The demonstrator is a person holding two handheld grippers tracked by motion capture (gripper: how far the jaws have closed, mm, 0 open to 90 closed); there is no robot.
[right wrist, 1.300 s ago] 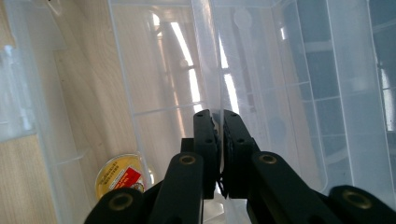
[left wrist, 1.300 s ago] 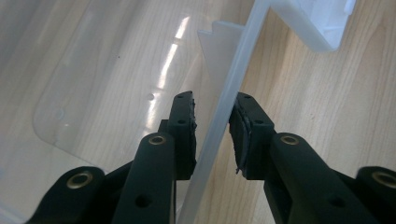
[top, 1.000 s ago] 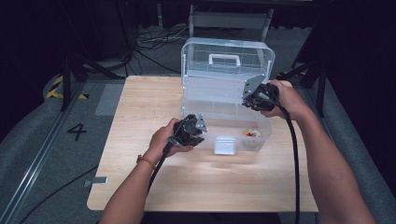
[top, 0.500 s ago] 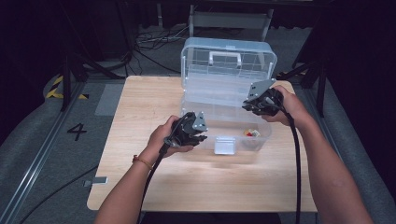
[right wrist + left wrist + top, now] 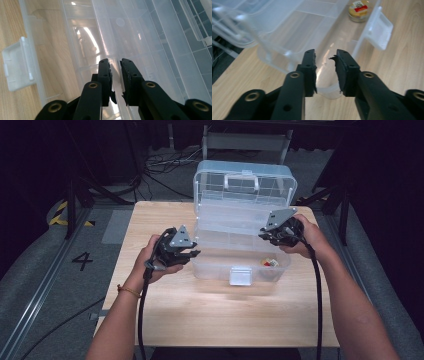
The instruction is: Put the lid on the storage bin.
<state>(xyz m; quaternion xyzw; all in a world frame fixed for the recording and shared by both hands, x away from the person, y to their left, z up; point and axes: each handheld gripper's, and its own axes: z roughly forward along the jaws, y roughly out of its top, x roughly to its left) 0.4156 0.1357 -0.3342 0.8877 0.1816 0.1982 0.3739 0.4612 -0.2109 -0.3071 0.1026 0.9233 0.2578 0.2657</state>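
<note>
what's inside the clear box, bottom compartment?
In the box, one small round yellow tub with a red label sits at its right end, near the latch. The rest of the bottom looks bare through the plastic; the part under the folded-out trays is hard to read.

Wooden table (image 5: 220, 315): light grain. Floor marking, numeral "4" (image 5: 82, 260), left of table. Yellow-black hazard tape (image 5: 62, 214), far left. Tangled black cables (image 5: 165, 162) on floor beyond table.

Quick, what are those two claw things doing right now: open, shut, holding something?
Left gripper: jaws slightly apart, nothing between them, beside the clear plastic box.
Right gripper: jaws have just been opening, a narrow gap, gripping nothing, over the box.
</note>
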